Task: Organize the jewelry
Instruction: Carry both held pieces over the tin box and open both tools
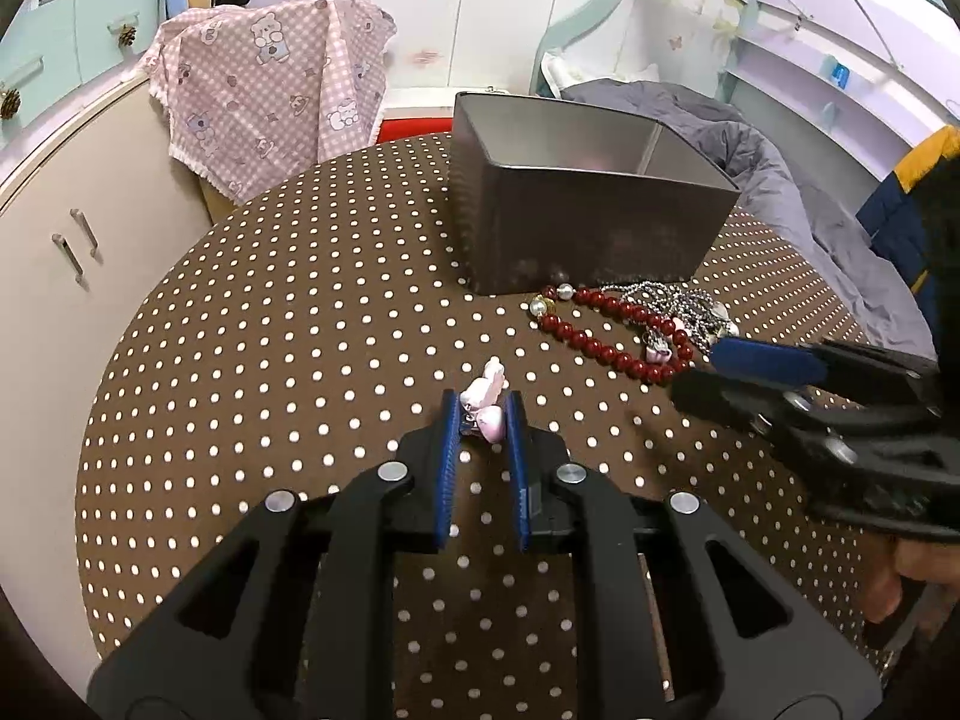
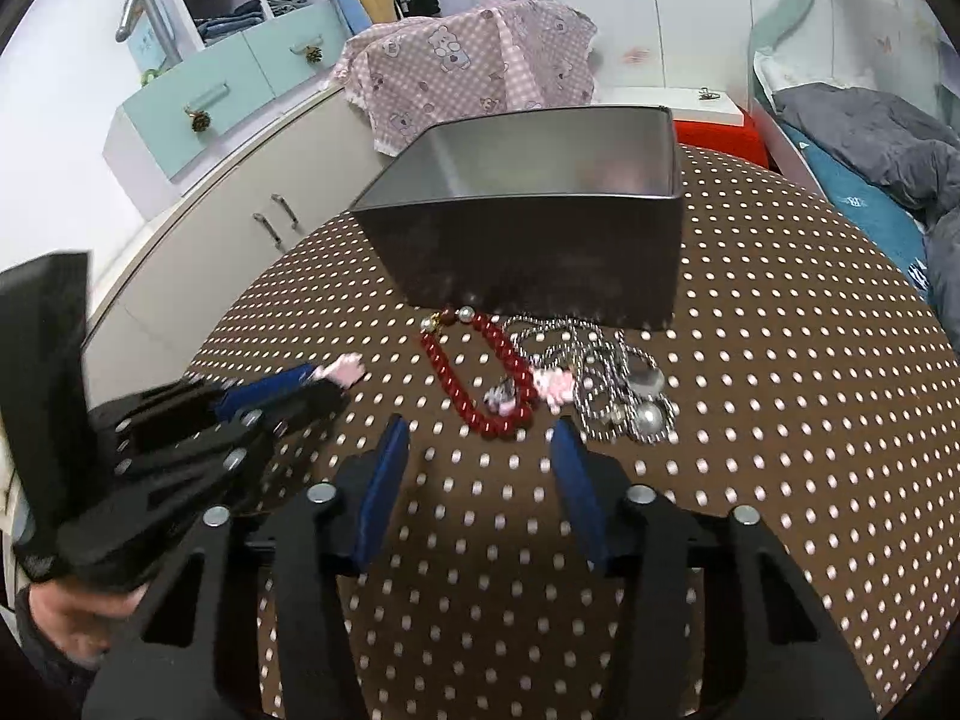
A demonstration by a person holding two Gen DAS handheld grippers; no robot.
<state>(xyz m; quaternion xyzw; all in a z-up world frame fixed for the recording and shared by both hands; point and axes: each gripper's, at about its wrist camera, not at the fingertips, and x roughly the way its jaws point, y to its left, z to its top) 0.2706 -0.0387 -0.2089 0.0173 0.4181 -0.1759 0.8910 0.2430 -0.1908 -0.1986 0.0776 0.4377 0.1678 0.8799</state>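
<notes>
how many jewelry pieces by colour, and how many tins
pink: 2, pink charm in the left claw, pink clip in the pile
red: 1, red bead bracelet
silver: 1, silver ball chain
tin: 1
total: 5

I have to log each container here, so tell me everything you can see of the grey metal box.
The grey metal box is a rectangular, open-topped tin with dull dark outer walls and a paler brushed interior. It stands upright on the polka-dot tablecloth. No lid shows. The red bead bracelet and the silver ball chain lie against its near base. Its floor is hidden.
</notes>
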